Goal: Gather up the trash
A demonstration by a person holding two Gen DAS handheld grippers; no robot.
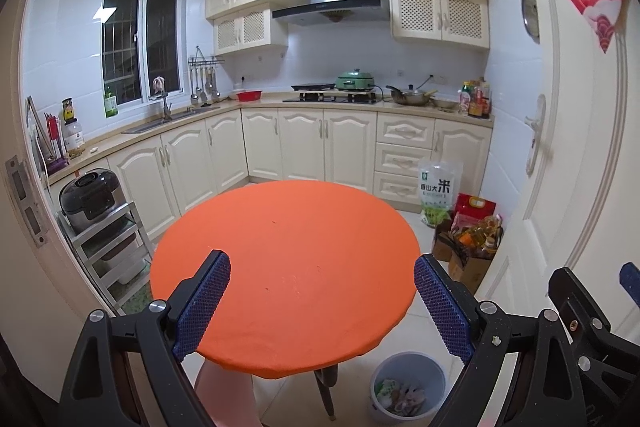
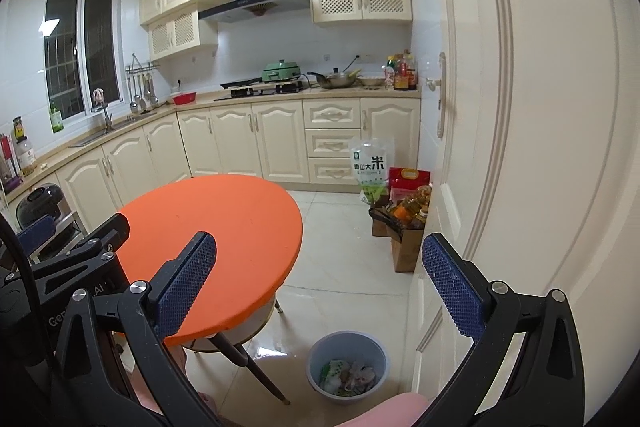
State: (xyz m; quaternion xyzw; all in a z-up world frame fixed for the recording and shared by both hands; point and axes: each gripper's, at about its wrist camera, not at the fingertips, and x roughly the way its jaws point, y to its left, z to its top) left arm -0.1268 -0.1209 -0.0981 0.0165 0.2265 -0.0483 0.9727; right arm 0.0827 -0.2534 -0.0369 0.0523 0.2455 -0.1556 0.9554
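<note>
Trash (image 2: 349,375) lies in the bin (image 2: 316,359) below my right hand-held gripper (image 2: 320,283), nearer than my left hand-held gripper (image 1: 322,301); both gape wide, empty.

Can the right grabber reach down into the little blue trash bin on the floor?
Probably yes: the open right gripper holds nothing, and the round blue plastic trash bin sits uncovered on bare floor beside the orange round table.
</note>
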